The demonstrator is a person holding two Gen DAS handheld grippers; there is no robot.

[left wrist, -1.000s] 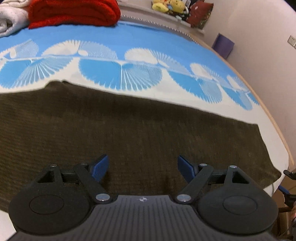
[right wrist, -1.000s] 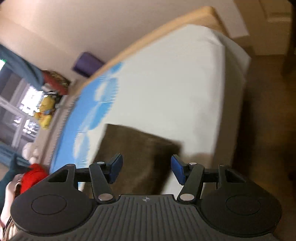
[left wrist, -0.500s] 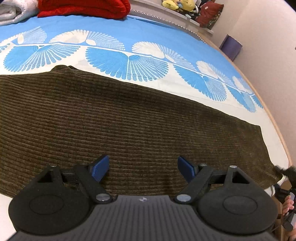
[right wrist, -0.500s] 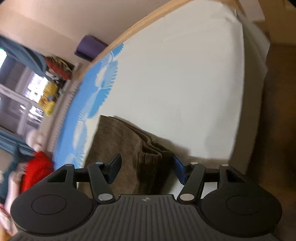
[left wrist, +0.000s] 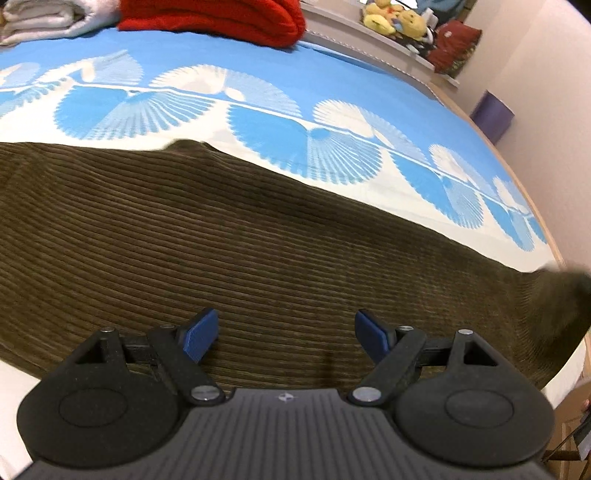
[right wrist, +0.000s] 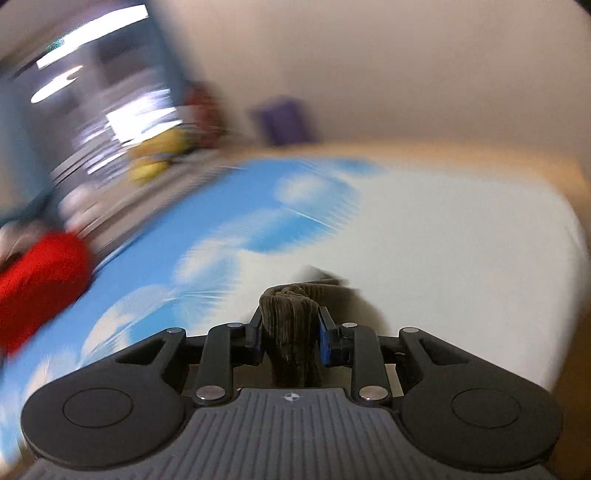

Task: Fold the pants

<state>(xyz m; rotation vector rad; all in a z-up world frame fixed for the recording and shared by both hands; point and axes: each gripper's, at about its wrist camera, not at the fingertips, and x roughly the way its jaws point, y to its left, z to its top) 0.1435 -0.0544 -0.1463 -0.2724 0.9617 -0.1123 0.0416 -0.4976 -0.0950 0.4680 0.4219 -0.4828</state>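
While the left gripper (left wrist: 284,334) hangs wide open and empty over the brown corduroy pants (left wrist: 229,243), they lie flat across the bed (left wrist: 332,81). The right gripper (right wrist: 290,334) is closing on a bunched hem end, pads pinching it, probably to carry that end over for a fold; blur hides much. Beyond, a red blanket (left wrist: 210,14).

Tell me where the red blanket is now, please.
In the left wrist view the red blanket lies at the far top edge of the bed, beside a folded white blanket on its left.
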